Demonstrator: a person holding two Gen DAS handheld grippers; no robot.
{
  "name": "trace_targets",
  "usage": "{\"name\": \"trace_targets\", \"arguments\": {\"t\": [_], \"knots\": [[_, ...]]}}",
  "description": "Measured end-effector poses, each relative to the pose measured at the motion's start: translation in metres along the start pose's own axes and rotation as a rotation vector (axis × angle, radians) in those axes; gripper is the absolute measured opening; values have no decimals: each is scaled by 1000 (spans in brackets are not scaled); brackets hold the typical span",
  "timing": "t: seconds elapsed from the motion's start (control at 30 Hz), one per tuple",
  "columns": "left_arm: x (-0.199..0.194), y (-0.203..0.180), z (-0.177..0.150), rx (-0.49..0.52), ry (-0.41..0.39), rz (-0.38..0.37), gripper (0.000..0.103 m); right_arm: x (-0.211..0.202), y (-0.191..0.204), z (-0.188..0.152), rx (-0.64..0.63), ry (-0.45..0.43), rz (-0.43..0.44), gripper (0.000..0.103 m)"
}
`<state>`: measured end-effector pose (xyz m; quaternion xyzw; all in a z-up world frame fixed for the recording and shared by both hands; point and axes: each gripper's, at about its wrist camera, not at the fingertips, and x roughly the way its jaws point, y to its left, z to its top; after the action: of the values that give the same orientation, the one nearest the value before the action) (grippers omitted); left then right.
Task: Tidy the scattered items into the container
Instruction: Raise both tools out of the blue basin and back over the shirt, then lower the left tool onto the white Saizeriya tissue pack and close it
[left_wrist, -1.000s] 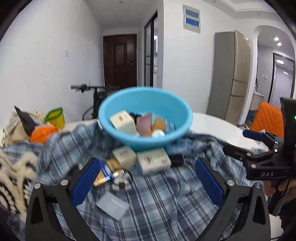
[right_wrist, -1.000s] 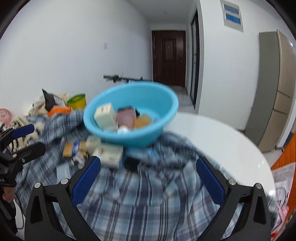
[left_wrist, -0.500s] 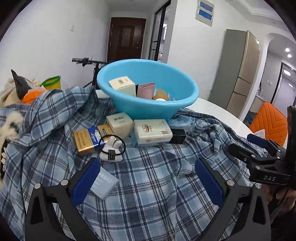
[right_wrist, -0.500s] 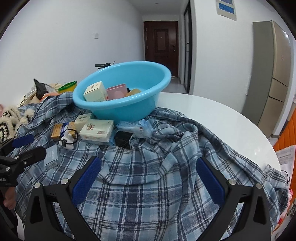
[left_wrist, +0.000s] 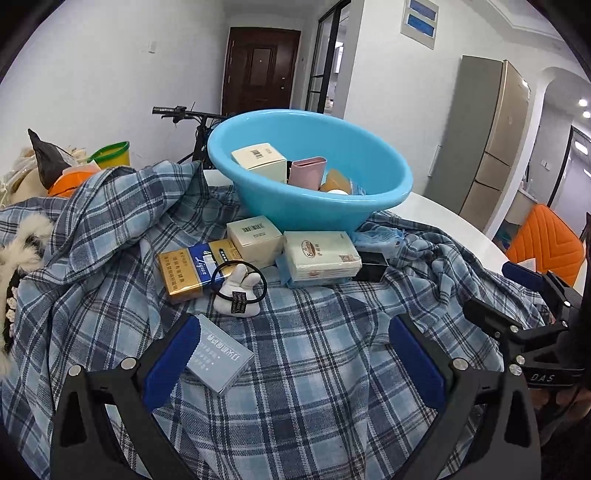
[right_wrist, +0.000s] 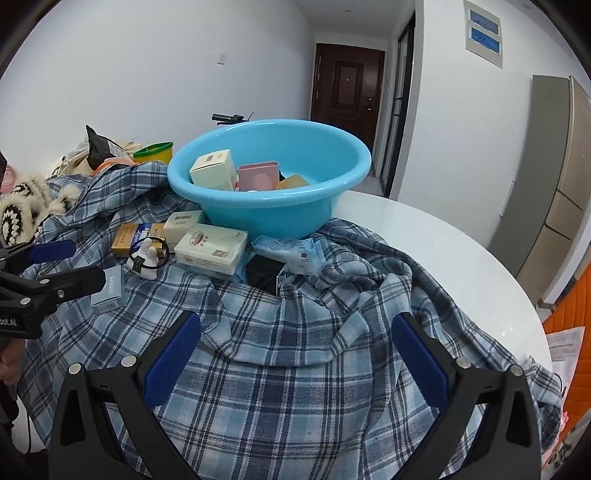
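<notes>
So the blue basin (left_wrist: 369, 177) holds some boxes, several packs (left_wrist: 321, 258) wait outside; left gripper (left_wrist: 291, 362) and right gripper (right_wrist: 295, 358) are both spread, empty.

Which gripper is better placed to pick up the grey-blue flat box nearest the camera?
Left gripper: the grey-blue box lies right at its open jaws. Right gripper faces bare plaid cloth.
</notes>
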<state>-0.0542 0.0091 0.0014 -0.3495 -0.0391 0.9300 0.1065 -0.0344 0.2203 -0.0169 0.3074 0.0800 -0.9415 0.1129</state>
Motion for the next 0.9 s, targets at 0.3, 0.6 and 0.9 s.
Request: {"name": "trace_targets", "arguments": {"t": [0.3,0.6,0.9], "knots": [[34,-2,20,22,83,-10,103,6,-9,0,54,22,44,103],[79,-26,33,48,143,28,103,15,-14,-8,60,59,34,103],[125,-37,51,-33,208,31,103,21,-33,-11,174,59,64,103]]}}
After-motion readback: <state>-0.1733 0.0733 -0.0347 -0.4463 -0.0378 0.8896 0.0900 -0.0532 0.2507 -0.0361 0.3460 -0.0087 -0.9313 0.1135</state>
